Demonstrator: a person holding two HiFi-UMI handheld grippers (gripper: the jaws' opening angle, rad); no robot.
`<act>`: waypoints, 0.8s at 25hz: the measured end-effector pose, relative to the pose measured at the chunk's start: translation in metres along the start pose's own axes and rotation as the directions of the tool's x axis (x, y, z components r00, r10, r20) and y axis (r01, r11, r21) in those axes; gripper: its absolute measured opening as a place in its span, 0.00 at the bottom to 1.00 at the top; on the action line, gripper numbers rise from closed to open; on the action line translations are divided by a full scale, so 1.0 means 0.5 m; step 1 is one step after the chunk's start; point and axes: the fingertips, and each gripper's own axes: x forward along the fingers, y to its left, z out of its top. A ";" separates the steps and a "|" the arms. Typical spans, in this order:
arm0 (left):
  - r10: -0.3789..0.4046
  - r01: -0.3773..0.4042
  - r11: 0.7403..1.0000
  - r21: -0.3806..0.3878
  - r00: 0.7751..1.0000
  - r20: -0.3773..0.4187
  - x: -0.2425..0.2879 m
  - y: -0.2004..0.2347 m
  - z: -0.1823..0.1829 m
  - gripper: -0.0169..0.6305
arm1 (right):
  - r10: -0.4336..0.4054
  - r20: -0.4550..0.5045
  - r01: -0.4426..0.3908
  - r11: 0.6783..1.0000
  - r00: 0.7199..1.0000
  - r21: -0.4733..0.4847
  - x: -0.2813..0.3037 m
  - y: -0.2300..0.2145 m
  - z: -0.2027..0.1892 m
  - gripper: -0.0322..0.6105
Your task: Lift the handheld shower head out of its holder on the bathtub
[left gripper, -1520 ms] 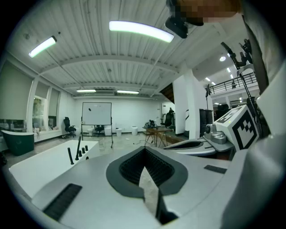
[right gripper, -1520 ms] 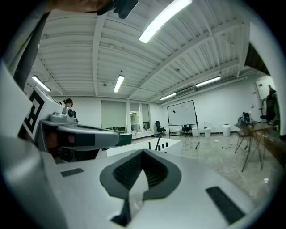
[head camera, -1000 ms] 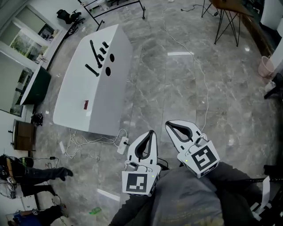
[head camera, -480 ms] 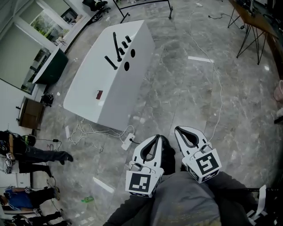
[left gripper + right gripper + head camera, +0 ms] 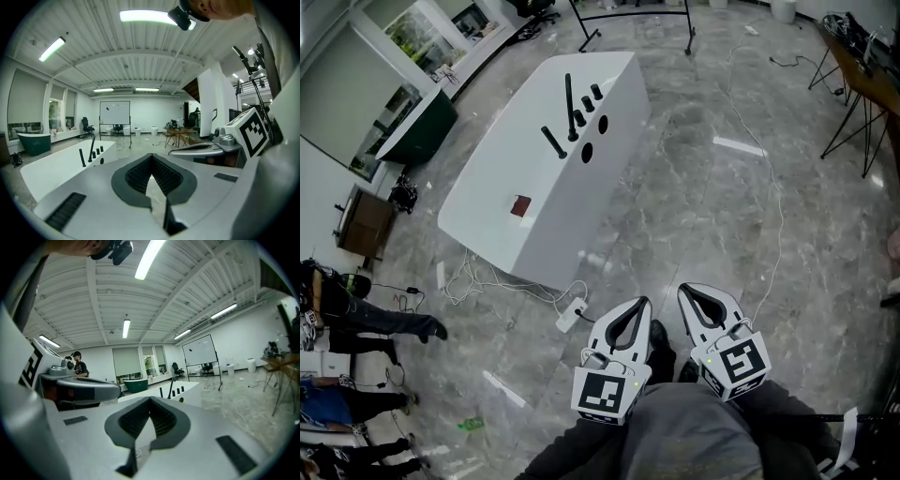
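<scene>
1. Grey marbled stone floor (image 5: 703,206): open ground lies between the person and the work.

2. Long white bathtub (image 5: 520,169): it stands well ahead of both grippers, with a row of black fittings on the deck at its far end.

3. Left gripper (image 5: 639,305), white with dark ribbed pads: held low, well short of the bathtub. Its own view shows the jaws clenched tip to tip with nothing between them (image 5: 151,161).

4. Right gripper (image 5: 687,292), same build: just beside the left one and equally far from the bathtub. Its jaws are likewise pressed together and empty (image 5: 150,401).

5. Tall, slim black rod (image 5: 570,108): it stands slightly tilted among the bathtub's fittings. At this range it appears to be the handheld shower head, seated in its holder. The left gripper view shows it too (image 5: 92,147).

Finding: the step in hand is the approach; no contact has been made and the lift is not yet begun.

Requirement for the next move: close the distance to the fitted end of the bathtub. Then release one gripper's jaws, set them around the rod, clamp, and draw it up along its own tilt.
</scene>
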 end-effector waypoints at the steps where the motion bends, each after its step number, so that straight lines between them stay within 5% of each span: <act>1: 0.007 -0.007 1.000 -0.007 1.000 -0.004 0.011 0.016 0.000 0.03 | 0.008 -0.005 -0.008 1.000 1.000 0.001 0.019 -0.004 0.001 0.06; 20: 0.073 -0.070 0.995 -0.075 0.997 0.038 0.110 0.340 0.009 0.03 | 0.091 -0.066 -0.094 0.994 0.994 -0.047 0.362 0.025 0.053 0.06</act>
